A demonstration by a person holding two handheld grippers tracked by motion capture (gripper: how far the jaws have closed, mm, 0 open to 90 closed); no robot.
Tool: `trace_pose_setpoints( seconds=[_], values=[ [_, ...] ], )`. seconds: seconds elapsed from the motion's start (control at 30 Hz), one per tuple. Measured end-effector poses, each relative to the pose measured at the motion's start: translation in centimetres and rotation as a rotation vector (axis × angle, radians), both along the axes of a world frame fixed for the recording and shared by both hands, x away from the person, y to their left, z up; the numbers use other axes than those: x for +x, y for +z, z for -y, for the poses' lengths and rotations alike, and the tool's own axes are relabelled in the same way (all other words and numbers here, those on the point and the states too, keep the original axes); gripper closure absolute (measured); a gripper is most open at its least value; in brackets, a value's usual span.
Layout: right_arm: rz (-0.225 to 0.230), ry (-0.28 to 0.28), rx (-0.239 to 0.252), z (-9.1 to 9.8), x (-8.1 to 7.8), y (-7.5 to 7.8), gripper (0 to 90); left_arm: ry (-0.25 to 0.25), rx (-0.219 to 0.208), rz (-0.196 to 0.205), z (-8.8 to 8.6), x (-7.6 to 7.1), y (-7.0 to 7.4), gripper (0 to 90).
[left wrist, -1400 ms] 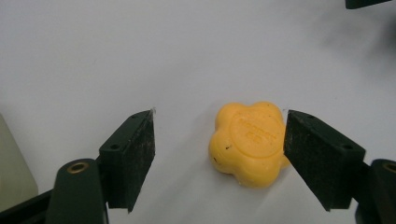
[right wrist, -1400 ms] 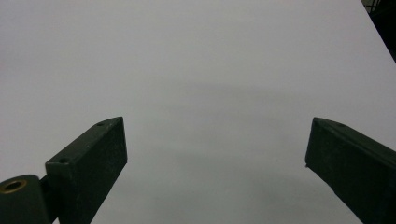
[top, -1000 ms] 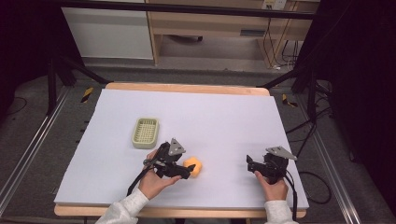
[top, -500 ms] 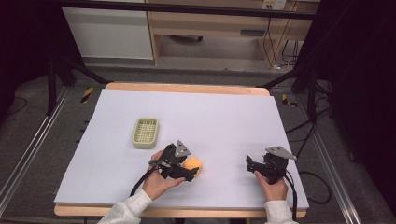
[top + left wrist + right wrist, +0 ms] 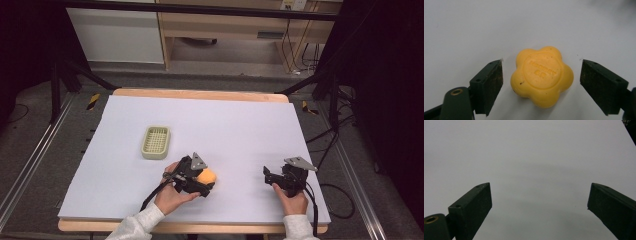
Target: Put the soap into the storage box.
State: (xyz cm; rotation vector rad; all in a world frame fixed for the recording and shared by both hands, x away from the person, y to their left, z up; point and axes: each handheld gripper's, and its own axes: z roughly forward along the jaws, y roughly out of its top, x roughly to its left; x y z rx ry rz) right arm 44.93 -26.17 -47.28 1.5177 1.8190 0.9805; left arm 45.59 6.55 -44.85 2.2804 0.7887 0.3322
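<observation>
I have the left gripper (image 5: 541,75) spread wide around the yellow flower-shaped soap (image 5: 542,76), which lies flat on the white surface (image 5: 240,125) near its front edge, touching neither jaw. My right gripper (image 5: 539,207) sits near the front right corner, jaws apart over bare surface. A pale green tray (image 5: 155,142) rests left of centre.

Desk w/ white top, two items on it.
Desk (image 5: 240,120) has a wooden edge showing at front & back, covered by a white sheet. Pale green slotted tray (image 5: 155,142) lies flat, left of centre, on its own. Yellow flower-shaped soap (image 5: 542,75) w/ embossed lettering (too small to read) lies flat nearer the front edge, well apart from the tray, to its right. Right half of the sheet is bare white.
</observation>
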Motion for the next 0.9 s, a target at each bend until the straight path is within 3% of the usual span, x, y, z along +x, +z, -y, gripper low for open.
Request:
trace_pose_setpoints(
  seconds=[0.9],
  values=[
    [-0.005, 0.003, 0.005, 0.0, 0.1, -0.1, 5.9, -0.016, 0.051, -0.027, 1.0, 0.5, -1.3, 21.5]
  ],
)
